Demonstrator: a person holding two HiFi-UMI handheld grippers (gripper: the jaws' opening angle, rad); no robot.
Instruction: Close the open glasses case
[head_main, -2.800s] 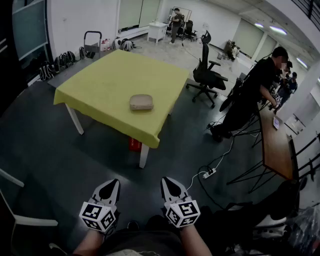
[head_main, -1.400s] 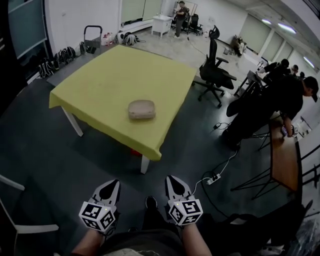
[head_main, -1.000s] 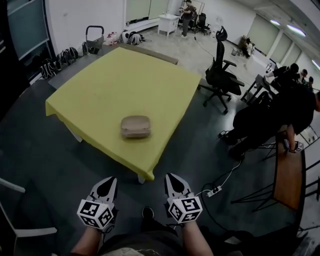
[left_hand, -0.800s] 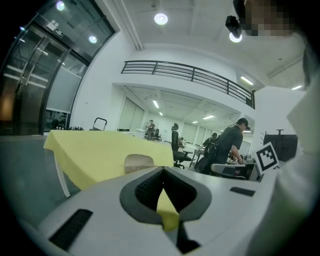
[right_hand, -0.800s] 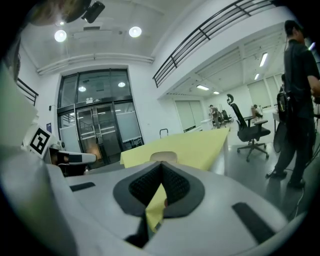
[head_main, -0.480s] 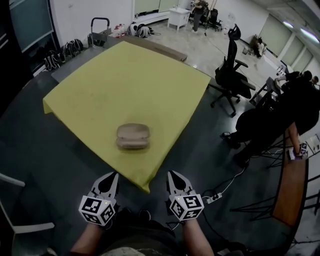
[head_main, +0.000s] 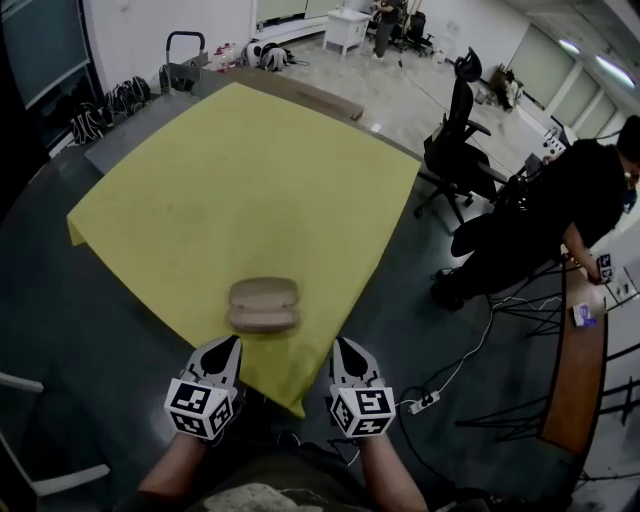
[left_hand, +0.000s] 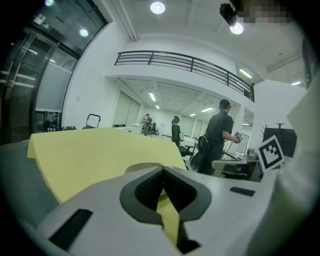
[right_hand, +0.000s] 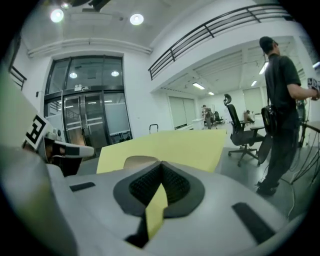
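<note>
A tan glasses case lies on the yellow tablecloth near the table's front corner, its two halves spread open. My left gripper and right gripper hang side by side just short of that corner, both shut with nothing between the fingers. In the left gripper view the case peeks over the shut left gripper. In the right gripper view the case shows just past the shut right gripper.
A black office chair stands right of the table. A person in black bends over a wooden desk. A power strip and cable lie on the dark floor. Bags and a cart line the far wall.
The view has come up to the table, so the case now lies just ahead of both grippers. The grippers have stayed shut and side by side. The person in black has shifted at the right.
</note>
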